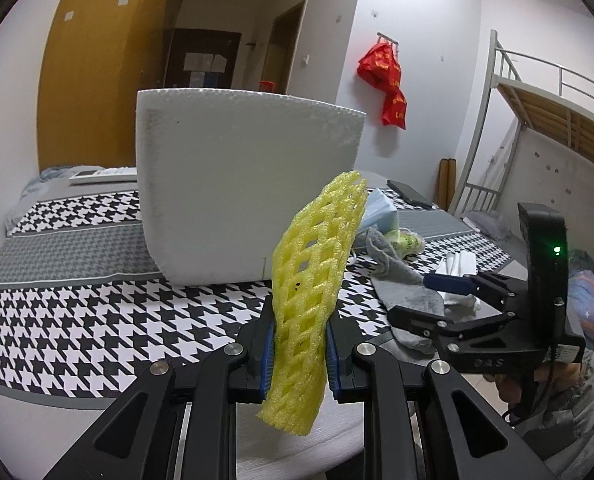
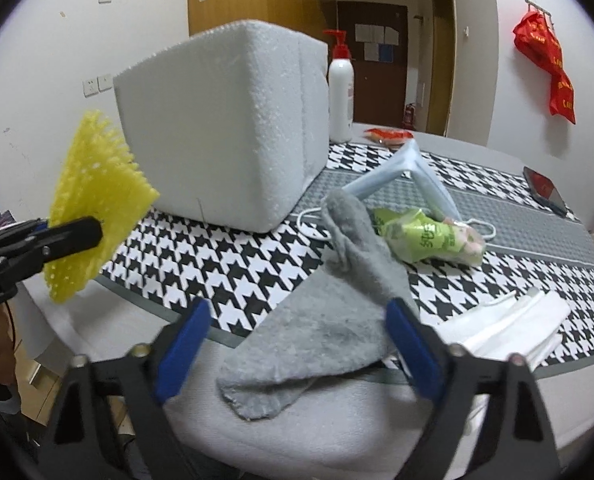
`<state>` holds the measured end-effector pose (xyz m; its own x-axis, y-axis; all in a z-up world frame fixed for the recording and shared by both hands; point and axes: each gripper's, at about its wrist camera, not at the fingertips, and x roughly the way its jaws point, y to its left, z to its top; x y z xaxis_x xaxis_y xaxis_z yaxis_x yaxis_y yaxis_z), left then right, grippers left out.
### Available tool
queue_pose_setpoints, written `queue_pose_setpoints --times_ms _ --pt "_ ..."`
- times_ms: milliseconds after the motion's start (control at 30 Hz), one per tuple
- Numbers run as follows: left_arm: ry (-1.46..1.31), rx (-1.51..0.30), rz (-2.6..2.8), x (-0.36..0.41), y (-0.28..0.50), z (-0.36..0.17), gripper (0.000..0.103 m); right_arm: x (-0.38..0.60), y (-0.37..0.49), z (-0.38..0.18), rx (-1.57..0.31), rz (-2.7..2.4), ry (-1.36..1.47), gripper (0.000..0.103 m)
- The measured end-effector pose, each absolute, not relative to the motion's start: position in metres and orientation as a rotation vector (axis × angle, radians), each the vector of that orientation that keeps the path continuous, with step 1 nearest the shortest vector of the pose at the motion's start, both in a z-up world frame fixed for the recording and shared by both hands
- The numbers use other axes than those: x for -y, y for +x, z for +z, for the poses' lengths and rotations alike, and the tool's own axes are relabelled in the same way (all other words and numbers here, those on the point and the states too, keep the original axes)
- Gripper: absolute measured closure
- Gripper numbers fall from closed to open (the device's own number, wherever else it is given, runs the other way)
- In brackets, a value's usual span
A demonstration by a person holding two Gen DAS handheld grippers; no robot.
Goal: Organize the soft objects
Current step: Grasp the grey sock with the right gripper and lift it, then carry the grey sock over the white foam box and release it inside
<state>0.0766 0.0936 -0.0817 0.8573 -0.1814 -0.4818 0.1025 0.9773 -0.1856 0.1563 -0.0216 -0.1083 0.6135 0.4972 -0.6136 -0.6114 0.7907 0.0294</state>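
Your left gripper [image 1: 300,354] pinches yellow foam fruit net [image 1: 317,280] at lower half, jaws nearly closed on it, net upright in air near front of white foam box [image 1: 249,184] — likely its destination. Your right gripper [image 2: 297,346] has jaws wide, nothing gripped; they straddle grey sock [image 2: 317,332] lying at edge of houndstooth cloth [image 2: 201,264], probably next pick. Blue face mask [image 2: 397,176] and green packet [image 2: 429,236] wait behind sock.
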Motion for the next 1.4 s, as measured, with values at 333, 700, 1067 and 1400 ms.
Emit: queue_pose_setpoints --times_ms 333,700,1067,1400 --pt "-0.163 -0.522 -0.152 -0.099 0.070 -0.084 0.081 0.019 0.158 -0.119 -0.694 0.590 -0.262 0.038" --pt "-0.160 -0.514 -0.150 -0.097 0.069 -0.077 0.081 0.025 0.162 -0.108 -0.686 0.604 -0.212 0.084" --pt "-0.152 -0.489 -0.140 -0.094 0.060 -0.068 0.081 0.040 0.155 -0.077 -0.666 0.664 -0.081 0.087" --pt "-0.138 -0.449 -0.133 -0.091 0.044 -0.057 0.081 0.052 0.128 -0.038 -0.539 0.691 -0.064 0.089"
